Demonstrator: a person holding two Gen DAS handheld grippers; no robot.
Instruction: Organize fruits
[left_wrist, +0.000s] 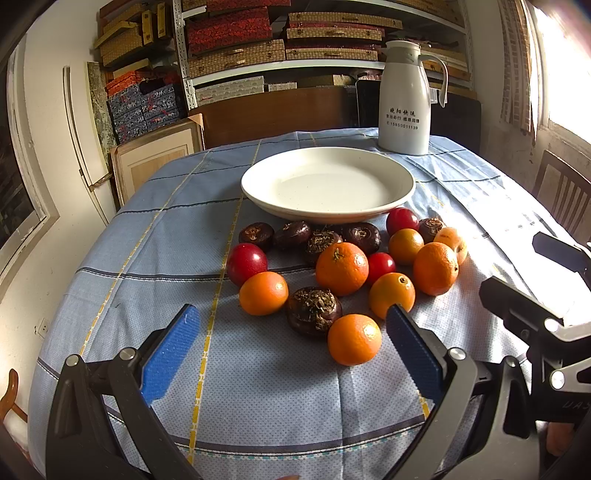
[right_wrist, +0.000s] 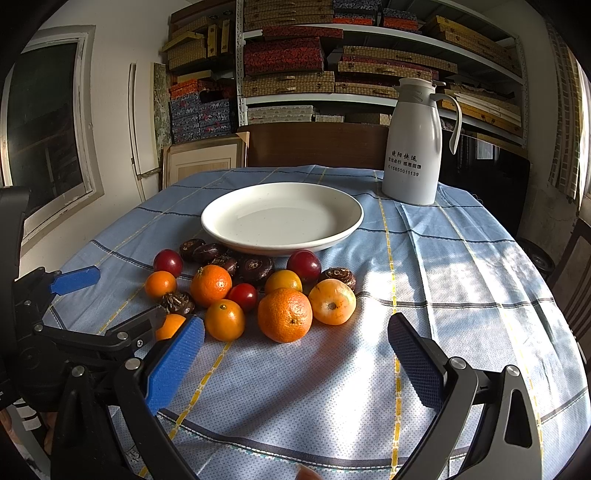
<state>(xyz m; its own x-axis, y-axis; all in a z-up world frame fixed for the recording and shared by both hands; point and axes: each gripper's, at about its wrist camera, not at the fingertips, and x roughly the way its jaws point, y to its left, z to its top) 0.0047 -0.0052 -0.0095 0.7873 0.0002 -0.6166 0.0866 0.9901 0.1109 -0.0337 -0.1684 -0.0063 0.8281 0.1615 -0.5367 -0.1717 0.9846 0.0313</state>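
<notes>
The counter is covered by a blue checked cloth (left_wrist: 155, 236) with yellow and dark stripes. A white plate (left_wrist: 328, 181) sits at centre, nothing in it. The fruits (left_wrist: 341, 267) lie loose on the cloth just in front of the plate: orange citrus, red plum-like fruit and dark brown water chestnuts, several touching one another and some tucked against the plate's near rim. None is on the plate. Behind the plate to the right stands a white thermos jug (left_wrist: 405, 98), upright, lid on, handle to the right. It carries dark printed Chinese characters in two lines, too small to read with confidence, and beneath them a number reading 15850011139. The left gripper (left_wrist: 293, 325) hovers low over the near edge of the fruit group, its blue-padded jaws wide apart and gripping nothing; the nearest orange (left_wrist: 354, 339) and a water chestnut (left_wrist: 314, 311) lie between the pad tips. The right gripper (right_wrist: 295, 332) stands to the right of the fruit, its jaws likewise spread and holding nothing, bare cloth between them. Shelving (right_wrist: 369, 55) behind holds stacked woven and patterned boxes; no legible labels.
</notes>
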